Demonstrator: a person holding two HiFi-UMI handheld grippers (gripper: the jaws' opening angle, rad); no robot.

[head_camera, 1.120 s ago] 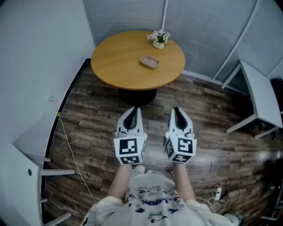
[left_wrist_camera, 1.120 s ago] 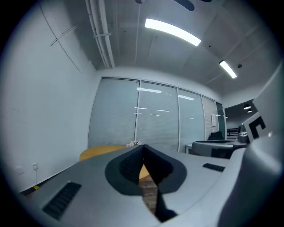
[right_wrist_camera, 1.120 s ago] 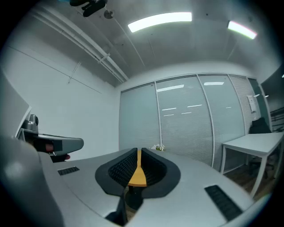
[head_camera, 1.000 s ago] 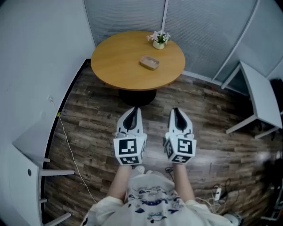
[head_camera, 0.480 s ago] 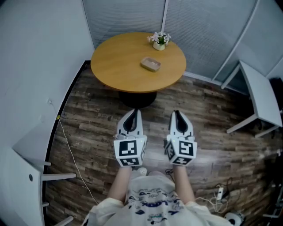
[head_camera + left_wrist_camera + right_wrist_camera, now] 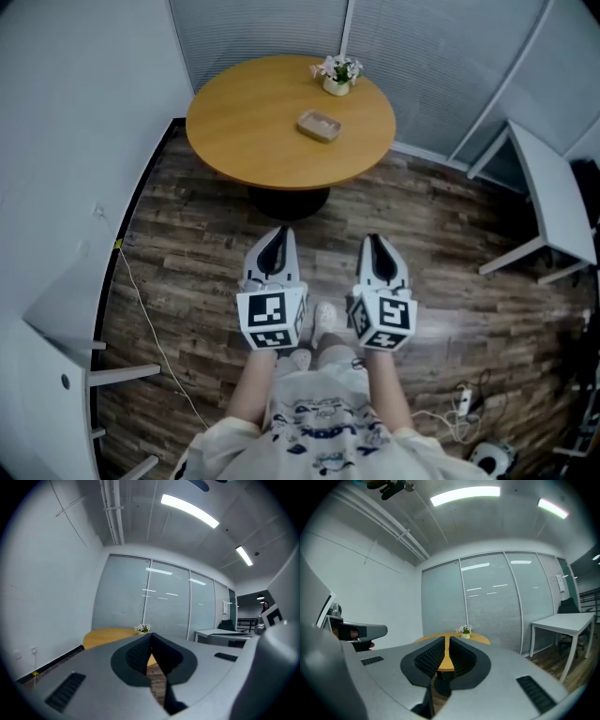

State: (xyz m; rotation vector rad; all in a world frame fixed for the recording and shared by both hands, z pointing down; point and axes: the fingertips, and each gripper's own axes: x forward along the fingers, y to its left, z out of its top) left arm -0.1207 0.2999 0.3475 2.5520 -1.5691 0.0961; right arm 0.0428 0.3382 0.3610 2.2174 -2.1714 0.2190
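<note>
- Nearest, at the bottom of the head view, is the person's white printed shirt (image 6: 323, 427). Both grippers are held out side by side just ahead of it, above the floor.
- The left gripper (image 6: 275, 240) points forward at the table. Its dark ribbed jaws are pressed together at the tips, leaving only a small wedge-shaped gap lower down where floor and table show through. Nothing is pinched.
- The right gripper (image 6: 376, 244) is level with it and a little apart. Its jaws are drawn close, with only a thin slit between them in which the orange table top shows. It holds nothing either.
- A white shoe (image 6: 324, 317) shows between the two marker cubes, on the dark wood-plank floor (image 6: 187, 234).
- A thin white cable (image 6: 150, 328) trails over the floor at the left, near the white wall. A white power strip (image 6: 459, 401) lies at the lower right.
- The round table of orange-brown wood (image 6: 244, 131) stands straight ahead of both grippers and well apart from them, on a dark pedestal base (image 6: 288, 202).
- A small tan rectangular dish (image 6: 319, 125) lies on the table, right of its middle.
- A small pot of white flowers (image 6: 337, 75) stands beyond the dish, at the table's far edge.
- A white desk (image 6: 553, 197) stands at the right, and grey slatted blinds (image 6: 272, 28) close the back.
</note>
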